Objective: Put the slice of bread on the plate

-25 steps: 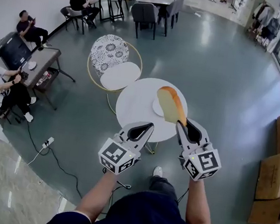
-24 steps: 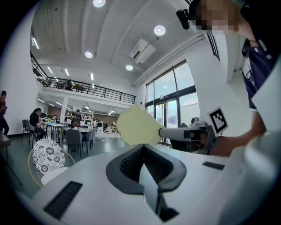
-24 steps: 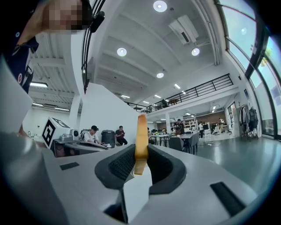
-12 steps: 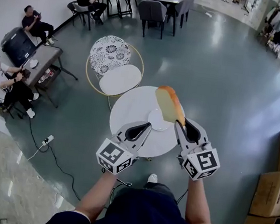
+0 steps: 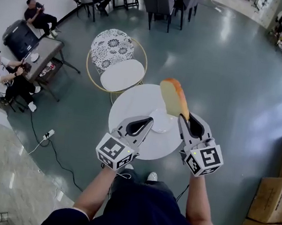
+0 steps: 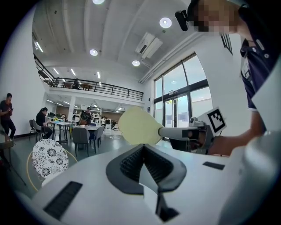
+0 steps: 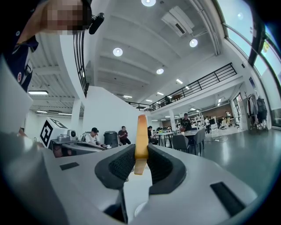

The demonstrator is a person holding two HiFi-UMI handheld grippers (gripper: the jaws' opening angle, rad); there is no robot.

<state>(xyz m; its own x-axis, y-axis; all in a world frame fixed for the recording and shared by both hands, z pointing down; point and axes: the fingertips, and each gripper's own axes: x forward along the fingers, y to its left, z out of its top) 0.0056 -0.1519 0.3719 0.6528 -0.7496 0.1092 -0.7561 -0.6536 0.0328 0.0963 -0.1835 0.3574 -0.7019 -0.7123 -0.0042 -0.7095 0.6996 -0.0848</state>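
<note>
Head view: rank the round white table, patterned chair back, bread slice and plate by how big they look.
1. round white table
2. patterned chair back
3. bread slice and plate: unranked. They look alike, the bread is raised nearer the camera, and it covers part of the plate.

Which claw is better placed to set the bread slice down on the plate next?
Right. The right claw is clamped on the bread slice, which it holds on edge beside the small white plate on the round table. The left claw is shut with nothing in it.
</note>
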